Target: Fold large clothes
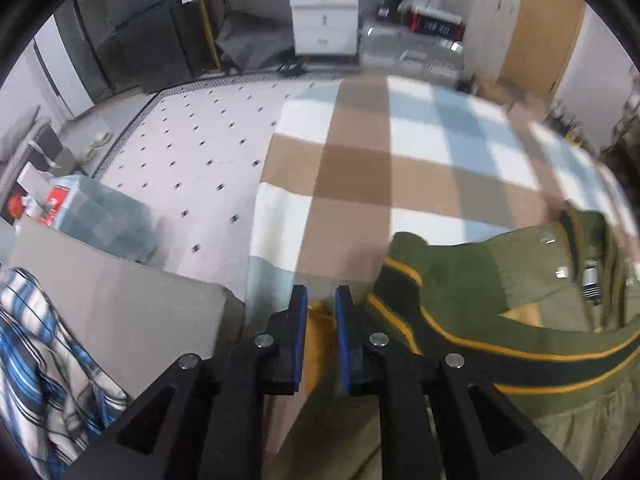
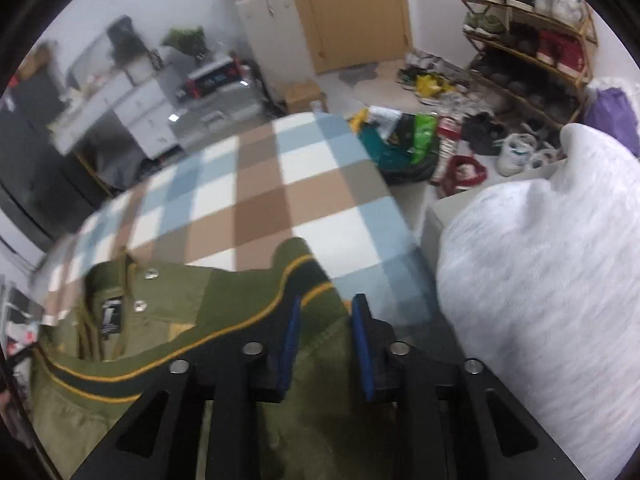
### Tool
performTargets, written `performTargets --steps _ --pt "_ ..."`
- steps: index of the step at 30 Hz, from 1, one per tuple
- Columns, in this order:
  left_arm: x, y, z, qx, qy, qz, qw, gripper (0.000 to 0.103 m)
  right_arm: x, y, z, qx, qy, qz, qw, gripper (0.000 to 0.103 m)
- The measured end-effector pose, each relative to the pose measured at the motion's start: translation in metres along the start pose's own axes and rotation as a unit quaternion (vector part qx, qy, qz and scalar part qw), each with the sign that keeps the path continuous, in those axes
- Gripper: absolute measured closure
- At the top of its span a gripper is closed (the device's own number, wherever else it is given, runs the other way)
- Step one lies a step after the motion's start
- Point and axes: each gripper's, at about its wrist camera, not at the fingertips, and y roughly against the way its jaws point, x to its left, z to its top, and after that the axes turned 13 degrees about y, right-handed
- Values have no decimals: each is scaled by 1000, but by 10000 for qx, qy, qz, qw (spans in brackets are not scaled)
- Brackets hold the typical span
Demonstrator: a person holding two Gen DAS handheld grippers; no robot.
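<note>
An olive-green jacket (image 1: 500,280) with a dark, yellow-striped ribbed hem lies at the near end of a checked blanket (image 1: 360,160). My left gripper (image 1: 321,300) is narrowly shut on the jacket's edge, with yellow lining showing between the blue pads. In the right wrist view the same jacket (image 2: 180,300) shows its snaps and black neck label. My right gripper (image 2: 326,308) holds jacket cloth between its blue pads, with a wider gap. Both hold the garment's near edge over the blanket (image 2: 260,184).
A grey cushion (image 1: 120,312) and a blue plaid shirt (image 1: 36,360) lie to the left. White drawers (image 1: 324,12) stand behind. A white fluffy bundle (image 2: 540,280) is at the right. Shoes and bags (image 2: 440,140) litter the floor by a shoe rack (image 2: 528,32).
</note>
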Motion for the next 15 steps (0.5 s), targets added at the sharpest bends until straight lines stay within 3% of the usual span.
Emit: performTargets --steps 4,5,8,10,15 --pt "10 39 -8 -484 -89 -684 9964 85 13 24 1 -153 286 86 9994 52" --pt "12 47 -9 -571 -90 -820 9950 77 14 30 1 -226 313 83 9992 50" --pt "12 60 -13 -757 -87 -1070 9913 35 9 32 6 -232 313 -5 9992 41" --pt "4 55 -14 -768 -199 -1004 9918 33 6 25 6 -112 275 208 9993 41" --pt "-5 20 -12 -220 -468 -446 9977 35 11 -5 6 284 404 337 9982 41"
